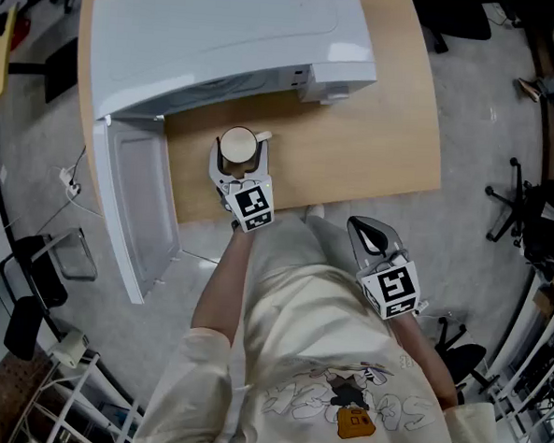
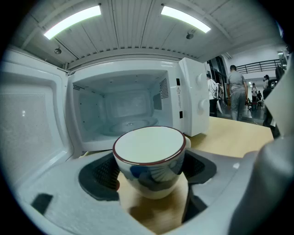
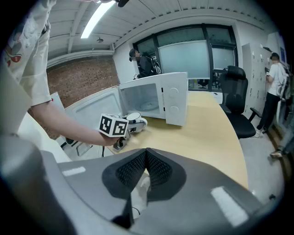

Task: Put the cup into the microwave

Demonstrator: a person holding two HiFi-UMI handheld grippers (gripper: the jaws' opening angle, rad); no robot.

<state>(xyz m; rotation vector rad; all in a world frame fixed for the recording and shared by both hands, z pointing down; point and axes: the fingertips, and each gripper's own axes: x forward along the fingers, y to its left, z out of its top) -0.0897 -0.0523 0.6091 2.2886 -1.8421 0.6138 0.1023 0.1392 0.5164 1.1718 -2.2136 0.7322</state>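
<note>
– Left hand-held gripper (image 1: pixel 240 162), what has it got?
– It's clasping the cup (image 2: pixel 149 156). Both pads (image 2: pixel 101 176) sit against the cup's sides, and the handle is toward the right.
– Where is the cup?
– Upright and empty, over the table (image 1: pixel 375 147), just in front of the microwave's opening and not inside it. I can't tell whether its foot rests on the wood.
– And the microwave (image 1: pixel 222 44)?
– It stands on the far part of the table. Its door (image 1: pixel 133 207) is swung wide open to the left and sticks out past the table's near edge.
– What's further right?
– The right hand-held gripper (image 1: pixel 374 236) hangs off the table's near edge, in front of the person's shirt (image 1: pixel 315 359), well apart from the cup. Its jaws are clenched together with nothing between them.
</note>
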